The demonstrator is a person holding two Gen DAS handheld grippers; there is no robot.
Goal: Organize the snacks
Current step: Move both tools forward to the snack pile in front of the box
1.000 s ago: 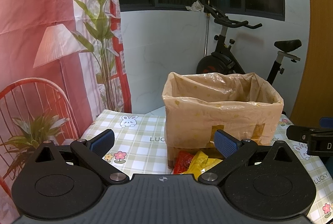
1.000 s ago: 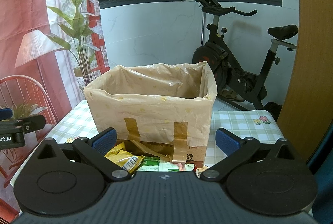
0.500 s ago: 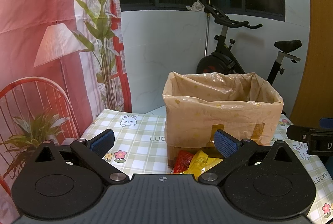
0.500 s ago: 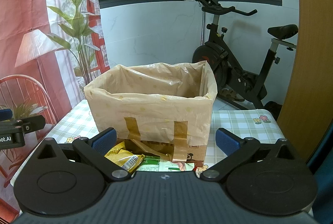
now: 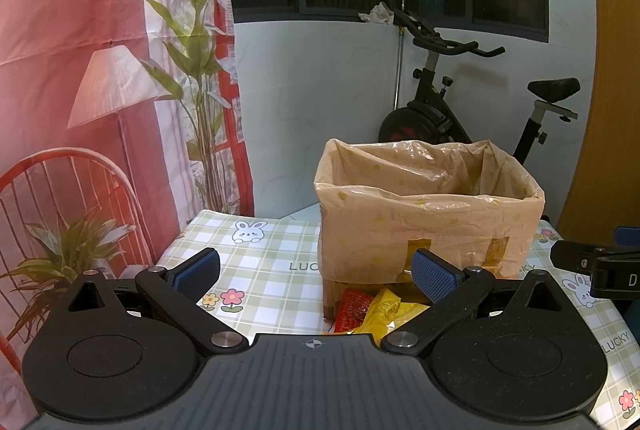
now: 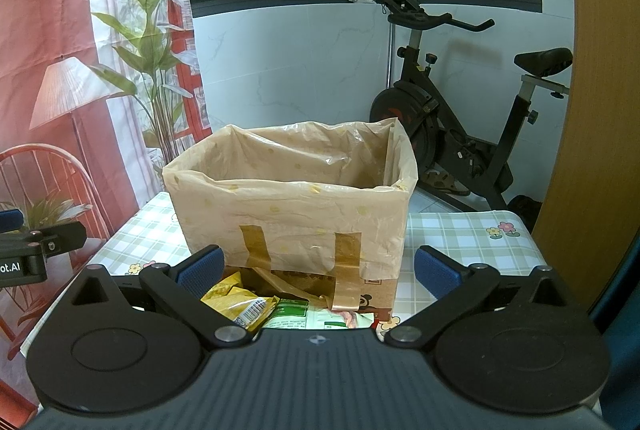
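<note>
A cardboard box stands on the table, lined with a thin, crinkled tan plastic bag dotted with yellow spots; the bag is folded down over the box's rim and held to the front wall by two strips of brown packing tape. The box is rectangular and open at the top; from these low views its inside bottom cannot be seen. The table wears a glossy checked cloth in pale green and white, printed with rabbits, small flowers and the word LUCKY.

The snacks lie on the cloth against the box's near wall. In the left wrist view, at about 6 o'clock from the box, a red packet with a fine printed texture lies beside a crumpled yellow packet, the two touching. In the right wrist view the yellow packet shows a white barcode label, and just at its 3 o'clock lies a flat green-and-white packet.

The left gripper has its jaws spread wide, the ribbed blue pads holding nothing; the snacks sit low between them. The right gripper is likewise spread wide and empty, its black arms framing the box's front.

Behind the table, at 12 to 2 o'clock, stands a black exercise bike against a white marbled wall. A printed pink backdrop hangs at 9 o'clock.
</note>
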